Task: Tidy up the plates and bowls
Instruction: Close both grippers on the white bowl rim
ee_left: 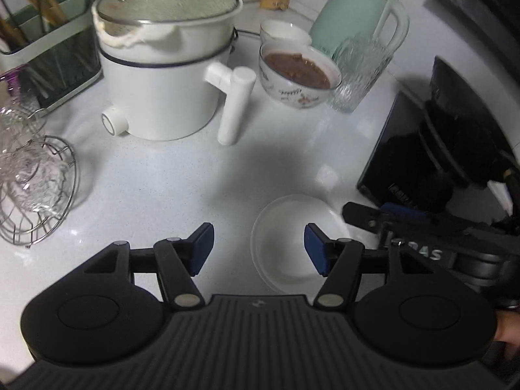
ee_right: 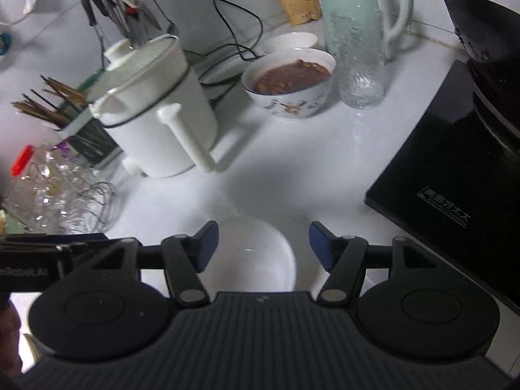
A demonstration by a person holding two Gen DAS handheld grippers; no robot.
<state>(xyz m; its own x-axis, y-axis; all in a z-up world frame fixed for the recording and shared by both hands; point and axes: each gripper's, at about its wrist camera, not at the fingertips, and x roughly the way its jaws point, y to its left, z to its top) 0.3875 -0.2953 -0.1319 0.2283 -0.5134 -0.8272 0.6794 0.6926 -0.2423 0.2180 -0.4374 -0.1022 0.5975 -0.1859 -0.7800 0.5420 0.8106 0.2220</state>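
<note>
A: Jaws? 
B: Left gripper [ee_left: 259,248] and right gripper [ee_right: 263,245] both parted, holding nothing. 
A: Bowl? 
B: Empty white bowl [ee_right: 256,256] on table [ee_left: 162,175], under both; filled bowl [ee_left: 297,76] beside glass [ee_left: 359,74].

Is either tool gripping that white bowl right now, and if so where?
Neither. The left tool and the right tool both stand open, pads clear of the empty white bowl, which sits on the counter.

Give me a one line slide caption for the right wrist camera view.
Right gripper open above an empty white bowl on the counter, with a patterned bowl of brown food behind.
</note>
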